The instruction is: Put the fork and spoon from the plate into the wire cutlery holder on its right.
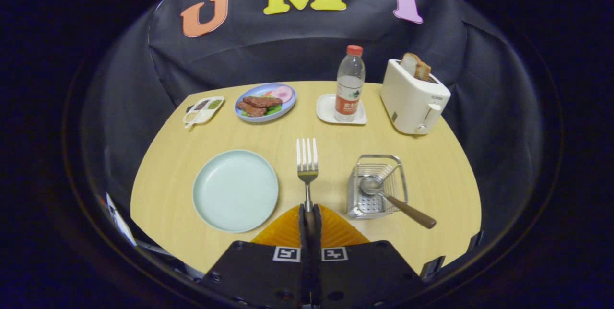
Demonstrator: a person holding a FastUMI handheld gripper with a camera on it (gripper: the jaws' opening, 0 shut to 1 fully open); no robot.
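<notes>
Here the pale green plate (235, 190) sits empty on the desk (168, 174), near its left edge. Right of it, the gripper (310, 213) has its jaws pinching the fork (307, 162) by its handle, tines forward over bare desk. Further right, the wire cutlery holder (377, 186) holds the spoon (383, 191), handle overhanging its rim.

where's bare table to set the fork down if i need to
The gripper is shut on the fork. Bare table lies between the pale plate and the wire cutlery holder, which holds the spoon. Crowded beyond: food plate, water bottle, toaster.
</notes>
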